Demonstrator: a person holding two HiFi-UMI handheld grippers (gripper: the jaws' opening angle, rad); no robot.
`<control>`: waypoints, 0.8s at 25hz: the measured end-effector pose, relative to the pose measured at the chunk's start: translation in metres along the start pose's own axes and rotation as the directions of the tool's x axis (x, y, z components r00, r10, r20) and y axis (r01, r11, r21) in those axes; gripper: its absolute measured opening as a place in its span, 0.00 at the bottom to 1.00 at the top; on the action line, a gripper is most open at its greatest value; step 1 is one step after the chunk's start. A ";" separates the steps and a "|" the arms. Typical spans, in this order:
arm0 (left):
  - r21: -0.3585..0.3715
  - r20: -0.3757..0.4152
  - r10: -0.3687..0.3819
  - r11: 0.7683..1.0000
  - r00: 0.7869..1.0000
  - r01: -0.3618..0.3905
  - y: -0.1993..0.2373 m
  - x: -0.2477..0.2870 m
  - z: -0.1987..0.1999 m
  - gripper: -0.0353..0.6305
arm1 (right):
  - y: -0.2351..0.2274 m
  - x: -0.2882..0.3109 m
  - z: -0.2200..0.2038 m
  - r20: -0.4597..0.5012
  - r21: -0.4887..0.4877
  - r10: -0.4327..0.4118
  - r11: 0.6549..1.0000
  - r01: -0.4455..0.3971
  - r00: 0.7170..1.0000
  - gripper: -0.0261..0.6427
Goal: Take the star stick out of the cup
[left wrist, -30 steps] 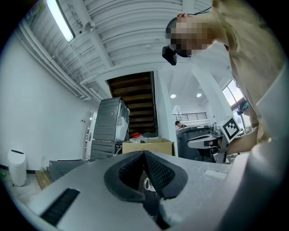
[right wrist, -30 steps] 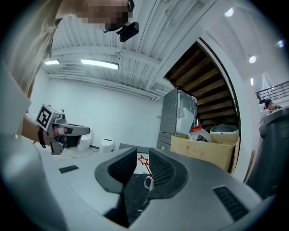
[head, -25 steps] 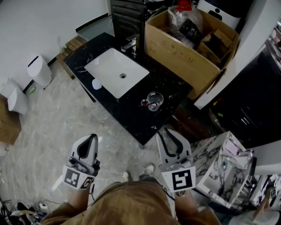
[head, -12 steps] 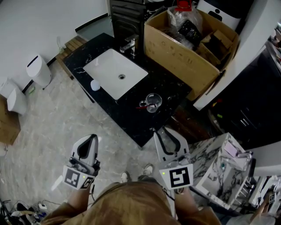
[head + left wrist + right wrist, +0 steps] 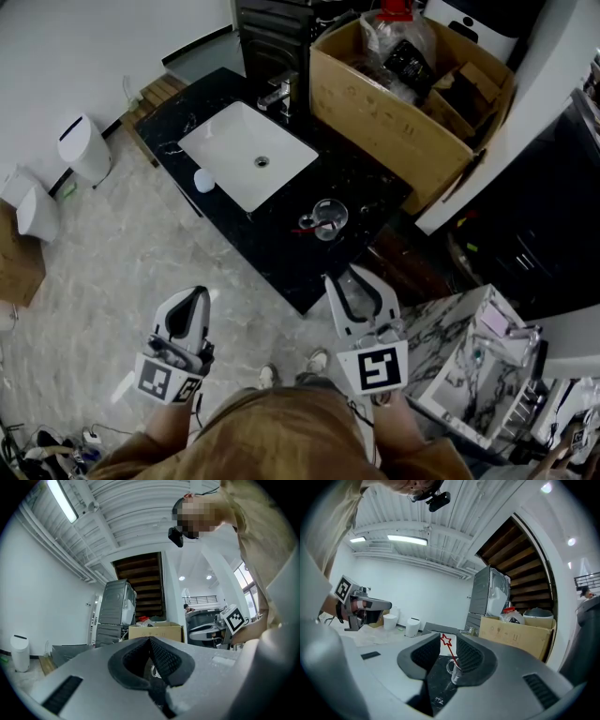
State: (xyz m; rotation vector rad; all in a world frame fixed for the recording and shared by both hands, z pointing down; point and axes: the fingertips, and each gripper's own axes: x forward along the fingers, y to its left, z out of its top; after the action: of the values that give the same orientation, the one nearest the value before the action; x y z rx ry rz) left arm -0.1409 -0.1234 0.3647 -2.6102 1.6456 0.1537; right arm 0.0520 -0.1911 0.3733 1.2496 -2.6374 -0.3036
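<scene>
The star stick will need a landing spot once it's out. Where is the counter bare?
Bare: the near corner of the counter, between the cup, the sink and the front edge; also the strip between sink and box. Tight: the rim left of the sink, where a small white object sits, and around the faucet.

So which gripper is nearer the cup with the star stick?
Right. The right gripper, whose jaws have just been opening with nothing between them, hangs just below the cup in the head view, off the counter edge. The left gripper sits farther down-left, over the floor.

No legible text or labels
</scene>
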 end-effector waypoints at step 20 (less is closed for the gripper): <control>0.007 -0.006 0.016 1.000 1.000 -0.016 0.008 -0.002 -0.001 0.06 | 0.000 0.028 -0.013 -0.043 -0.077 0.024 0.997 -0.027 0.999 0.19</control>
State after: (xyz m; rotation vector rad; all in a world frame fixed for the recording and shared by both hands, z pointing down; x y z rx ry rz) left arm -0.1489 -0.1251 0.3664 -2.5958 1.6670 0.1406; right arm 0.0385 -0.2146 0.3889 1.1843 -2.5786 -0.3672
